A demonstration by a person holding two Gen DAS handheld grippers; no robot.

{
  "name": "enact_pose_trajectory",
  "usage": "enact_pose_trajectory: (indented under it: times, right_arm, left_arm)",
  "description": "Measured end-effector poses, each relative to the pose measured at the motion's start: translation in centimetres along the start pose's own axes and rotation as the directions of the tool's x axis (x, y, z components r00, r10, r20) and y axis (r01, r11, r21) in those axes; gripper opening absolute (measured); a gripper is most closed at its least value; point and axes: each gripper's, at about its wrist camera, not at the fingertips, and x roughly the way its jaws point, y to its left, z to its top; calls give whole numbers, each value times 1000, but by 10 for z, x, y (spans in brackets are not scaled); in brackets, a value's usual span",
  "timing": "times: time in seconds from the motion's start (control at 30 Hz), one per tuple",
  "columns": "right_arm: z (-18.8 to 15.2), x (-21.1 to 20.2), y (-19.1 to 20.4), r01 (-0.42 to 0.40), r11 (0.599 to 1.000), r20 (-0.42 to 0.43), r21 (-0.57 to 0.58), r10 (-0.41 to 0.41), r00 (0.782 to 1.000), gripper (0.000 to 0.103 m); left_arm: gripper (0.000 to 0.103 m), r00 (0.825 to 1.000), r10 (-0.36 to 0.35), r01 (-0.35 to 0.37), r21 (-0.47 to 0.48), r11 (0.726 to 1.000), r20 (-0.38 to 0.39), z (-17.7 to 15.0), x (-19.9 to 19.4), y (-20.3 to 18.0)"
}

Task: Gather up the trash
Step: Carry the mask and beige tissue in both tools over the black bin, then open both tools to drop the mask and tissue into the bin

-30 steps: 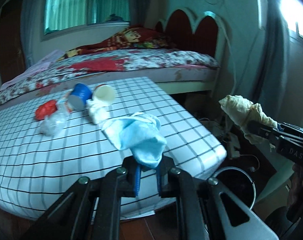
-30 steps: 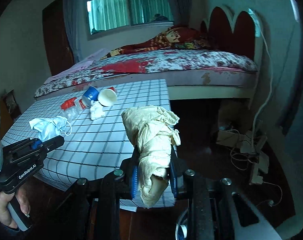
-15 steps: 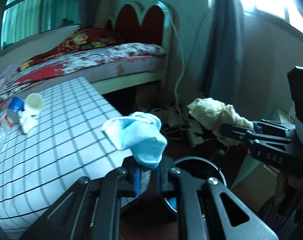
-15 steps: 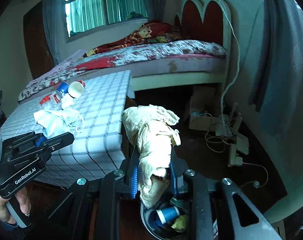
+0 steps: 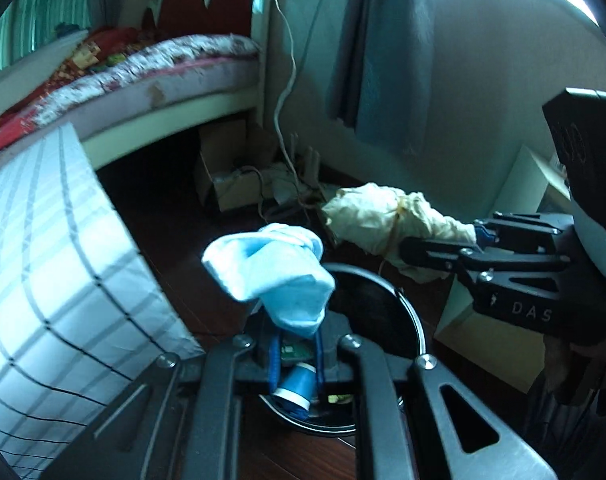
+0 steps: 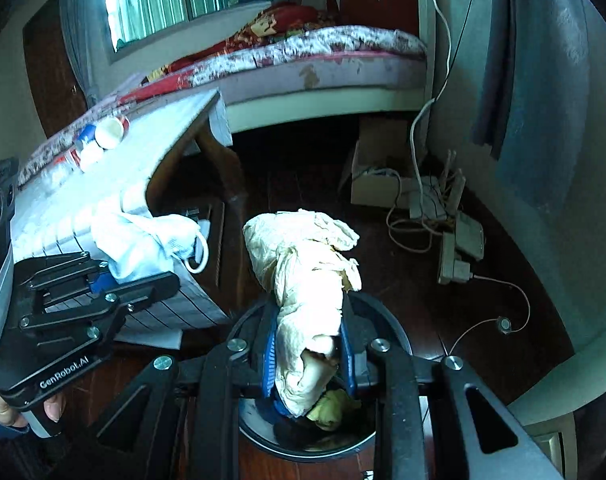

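Both grippers have swung off the checked table [image 6: 115,184] and now hang over the bin [image 5: 407,312]: left gripper [image 5: 297,354] clamped on the blue mask [image 5: 275,276], right gripper [image 6: 307,354] on the crumpled tissue wad [image 6: 303,276]

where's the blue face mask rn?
Left wrist view, centre: blue face mask clamped in the left gripper, above the bin, left of the crumpled paper.

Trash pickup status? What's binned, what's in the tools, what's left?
Done: the bin on the floor already holds a blue cup and yellowish scraps.
In hand: the left tool grips a blue face mask, the right tool a crumpled beige paper wad, both above the bin, not yet dropped.
Left: cups and wrappers lie on the checked table.
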Motion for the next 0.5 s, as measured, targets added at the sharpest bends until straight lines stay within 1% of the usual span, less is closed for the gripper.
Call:
enact_pose_trajectory:
  times: [0.13,0.23,0.27,0.3,0.33,0.37,0.4,0.43,0.47,0.5]
  right_arm:
    - [-12,15,-9,-15,1000,-42,-6,15,999,27]
    - [-17,24,-11,-32,999,-64,-8,31,997,27]
    - [-19,29,-11,-43,999,-77,-10,42,996,29]
    - [-23,39,-12,-36,999,-112,-25,33,993,32]
    - [-27,49,-13,1,999,-140,-35,-6,990,51]
    - [-30,54,-16,26,999,-147,-34,-31,989,75]
    - [-35,59,-22,44,999,-148,-15,-46,988,81]
    - [-38,62,-26,57,998,-163,2,-56,985,83]
    - [-40,63,-29,73,997,-174,10,-70,982,87]
    - [-41,64,-30,88,996,-175,10,-85,981,92]
  left_arm:
    - [14,998,-18,17,-20,1000,-61,-6,21,0]
    - [16,996,-49,46,-41,998,-78,-9,31,2]
    - [23,995,-65,62,-44,997,-73,-9,31,3]
    - [49,995,-63,59,-47,997,-77,-5,36,6]
    - [67,995,-46,41,-62,997,-87,-5,38,9]
    - [89,997,-28,23,-80,997,-74,-7,36,13]
    - [93,998,-5,0,-91,996,-57,-10,34,16]
    - [93,998,22,-28,-98,995,-57,-12,33,20]
    - [93,995,61,-69,-110,992,-74,-14,33,24]
    - [94,993,83,-93,-115,989,-87,-16,34,28]
